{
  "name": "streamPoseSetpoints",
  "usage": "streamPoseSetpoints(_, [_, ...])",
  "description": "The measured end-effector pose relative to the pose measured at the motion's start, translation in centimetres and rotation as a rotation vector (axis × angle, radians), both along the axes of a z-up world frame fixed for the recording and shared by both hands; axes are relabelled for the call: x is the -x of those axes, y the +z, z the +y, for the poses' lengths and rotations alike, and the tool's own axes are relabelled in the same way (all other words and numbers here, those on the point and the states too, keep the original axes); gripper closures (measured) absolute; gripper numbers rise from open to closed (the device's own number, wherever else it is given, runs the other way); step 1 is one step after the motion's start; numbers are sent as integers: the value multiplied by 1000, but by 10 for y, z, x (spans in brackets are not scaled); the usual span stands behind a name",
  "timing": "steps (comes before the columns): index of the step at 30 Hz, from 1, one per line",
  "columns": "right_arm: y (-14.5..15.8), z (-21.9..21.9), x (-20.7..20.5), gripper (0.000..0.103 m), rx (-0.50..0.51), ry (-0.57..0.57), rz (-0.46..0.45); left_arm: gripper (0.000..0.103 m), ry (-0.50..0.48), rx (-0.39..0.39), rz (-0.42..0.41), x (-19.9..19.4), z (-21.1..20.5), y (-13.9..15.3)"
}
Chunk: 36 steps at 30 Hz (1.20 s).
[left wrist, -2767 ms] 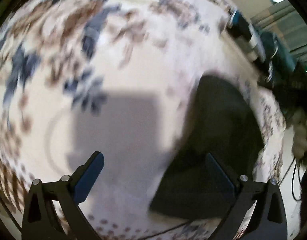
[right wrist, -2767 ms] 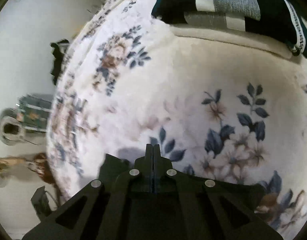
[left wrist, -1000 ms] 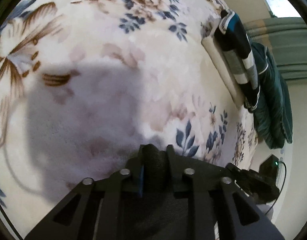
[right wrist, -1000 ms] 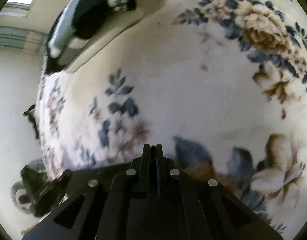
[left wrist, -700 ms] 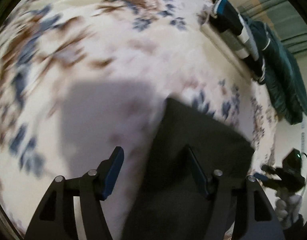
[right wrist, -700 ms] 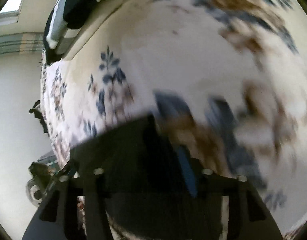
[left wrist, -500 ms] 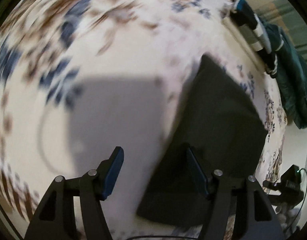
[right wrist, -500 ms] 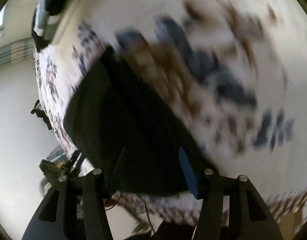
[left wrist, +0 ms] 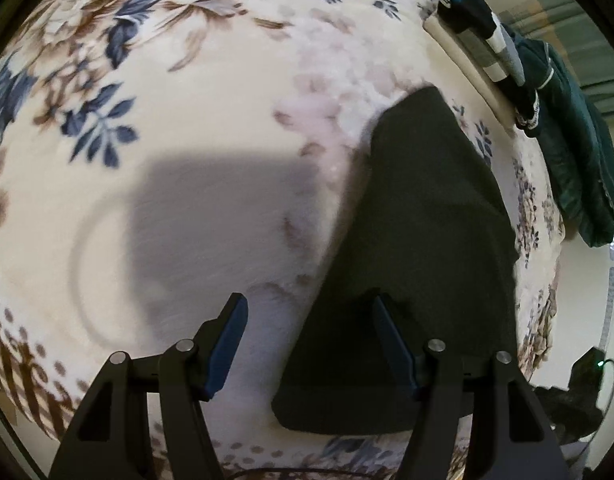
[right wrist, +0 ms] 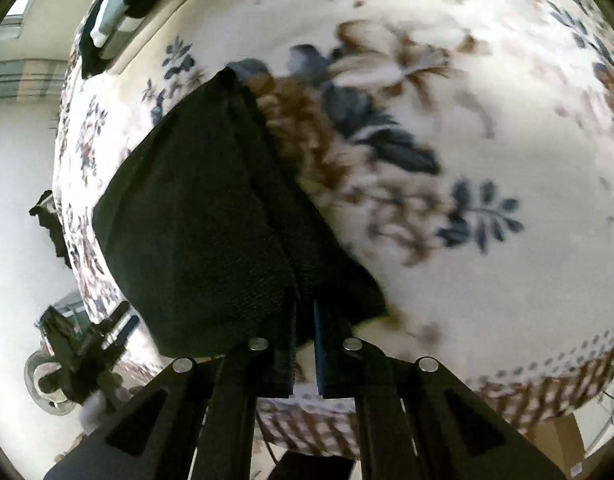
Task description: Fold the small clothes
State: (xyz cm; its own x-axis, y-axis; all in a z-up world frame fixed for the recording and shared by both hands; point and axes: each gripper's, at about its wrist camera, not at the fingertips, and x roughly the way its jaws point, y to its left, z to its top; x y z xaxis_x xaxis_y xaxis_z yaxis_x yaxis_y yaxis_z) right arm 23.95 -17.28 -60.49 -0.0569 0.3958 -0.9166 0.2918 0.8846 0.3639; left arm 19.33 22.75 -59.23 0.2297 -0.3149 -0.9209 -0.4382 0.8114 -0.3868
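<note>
A small black garment (left wrist: pixel 423 248) lies folded flat on a cream floral blanket (left wrist: pixel 211 92). My left gripper (left wrist: pixel 307 312) is open above the garment's near left edge, its right finger over the cloth and its left finger over bare blanket. In the right wrist view the same garment (right wrist: pixel 203 224) shows a fold ridge running toward me. My right gripper (right wrist: pixel 305 316) stands at the garment's near corner with its jaws nearly closed and a narrow gap between them; whether cloth sits in that gap is unclear.
Folded striped and dark green clothes (left wrist: pixel 547 92) are piled at the blanket's far edge. The blanket's fringed near edge (right wrist: pixel 547 384) drops off close to my right gripper. Dark gear (right wrist: pixel 79 352) stands on the floor beyond the left edge.
Both grippers let go of the garment and drew back from it. The left stayed open; the right opened wide, then narrowed to a small gap at the garment's corner.
</note>
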Motion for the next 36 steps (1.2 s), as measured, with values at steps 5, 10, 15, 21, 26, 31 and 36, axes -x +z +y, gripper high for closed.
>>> streamPoseSetpoints(5, [-41, -15, 7, 90, -108, -11, 135, 40, -18, -13, -39, -25, 1, 7])
streamPoseSetpoints(10, [-34, -24, -28, 80, -37, 21, 75, 40, -50, -4, -110, -75, 4, 13])
streamPoseSetpoints(15, [-39, -28, -97, 46, -153, -87, -86, 40, -123, 61, -78, -135, -10, -18])
streamPoseSetpoints(21, [-88, -6, -162, 50, -348, -144, -47, 71, -109, 143, -149, -149, -11, -26])
streamPoseSetpoints(26, [-68, 4, -175, 99, -244, -119, -164, 83, -66, 176, -175, -145, -4, -24])
streamPoseSetpoints(31, [-67, 0, -189, 100, -171, -149, -210, 89, 45, 241, -161, -151, 17, -38])
streamPoseSetpoints(36, [-77, 13, -198, 94, -131, -39, -139, 80, 56, 284, -133, -152, 33, -32])
